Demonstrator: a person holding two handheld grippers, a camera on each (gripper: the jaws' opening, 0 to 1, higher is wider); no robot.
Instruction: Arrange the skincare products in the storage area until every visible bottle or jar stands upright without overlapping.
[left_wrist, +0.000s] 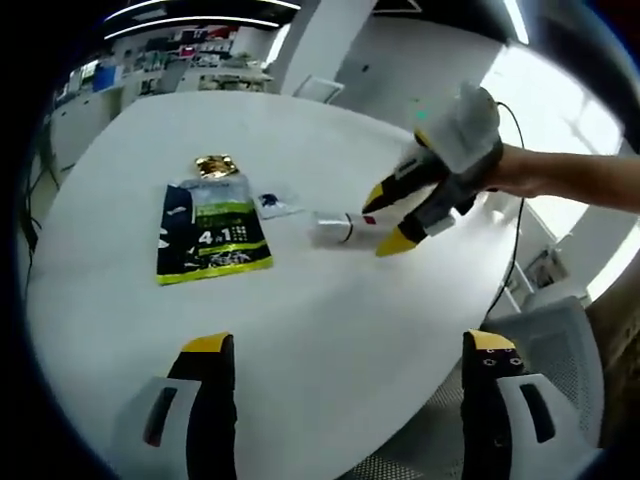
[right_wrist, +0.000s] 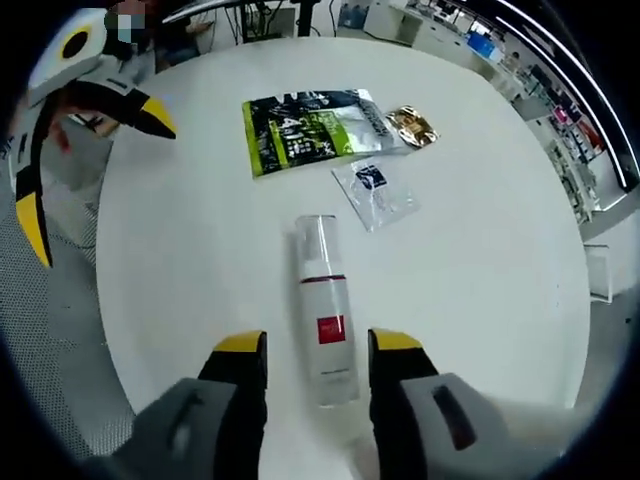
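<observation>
1. Bottle lies flat on the white tabletop — red label square, writing too small to read.
2. Right gripper is spread wide, jaws flanking the bottle without gripping.
3. Green-black pouch, at 11 o'clock from the bottle, reads "4 in 1".
4. Left gripper is wide open — holding nothing.

Table: carries everything here.
Bottle: lying flat on the table, its lower half between the jaws of the right gripper.
Pouch: flat on the table, beyond the bottle's cap end.
Small sachet: between bottle and pouch, just off to one side.
Foil packet: touching the pouch's far end.
Left gripper: over the table edge, well apart from the pouch.
</observation>
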